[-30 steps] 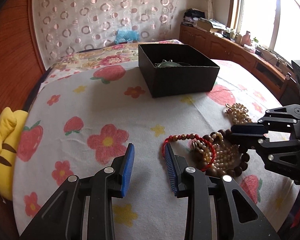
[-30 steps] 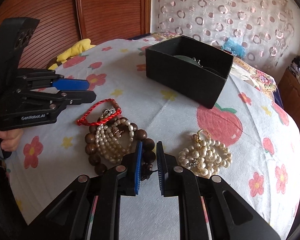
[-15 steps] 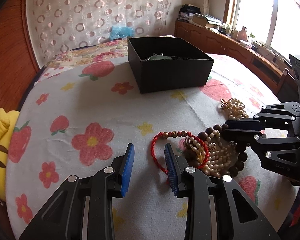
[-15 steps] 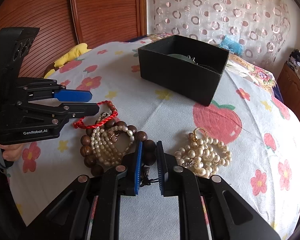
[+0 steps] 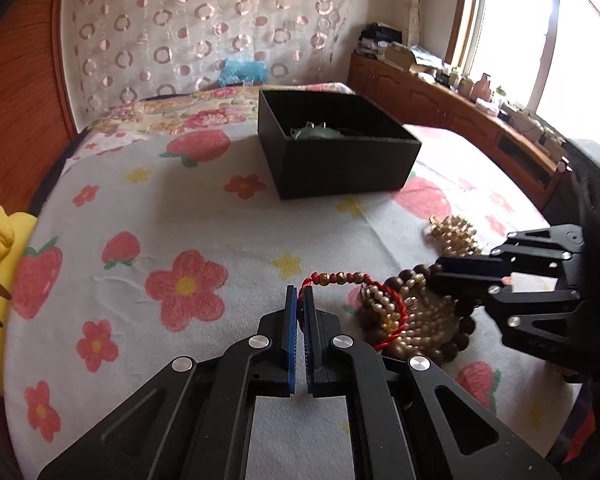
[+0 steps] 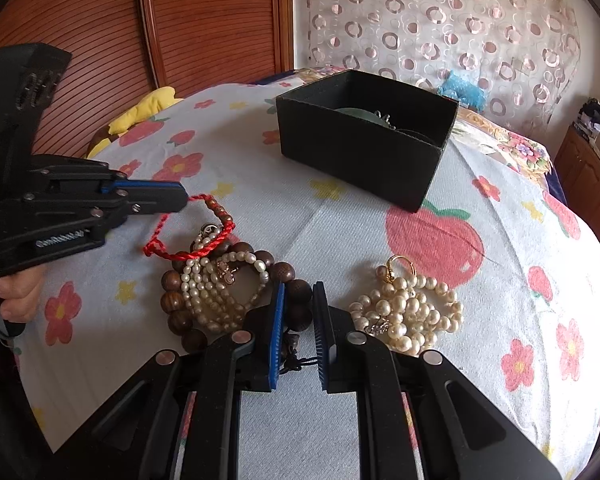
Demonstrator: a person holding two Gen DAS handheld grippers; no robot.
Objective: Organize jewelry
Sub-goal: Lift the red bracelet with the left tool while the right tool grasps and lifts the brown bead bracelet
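- Your left tool (image 5: 299,294) has just been closing; its pads now pinch the red cord (image 6: 188,232) at its near end, where half a second ago they stood spread around it.
- The cord still lies on the bed (image 5: 220,232), its far loop draped over the wooden beads (image 6: 288,276) and small pearls (image 6: 216,292).
- Your right tool (image 6: 298,292) has not moved: jaws narrowly apart over the wooden beads, pressing nothing I can see.
- The large pearls (image 6: 408,308) lie just beside it.
- The box (image 5: 340,160) is well apart, behind, already holding something green.
- Lift gently; the cord may drag pearls along.
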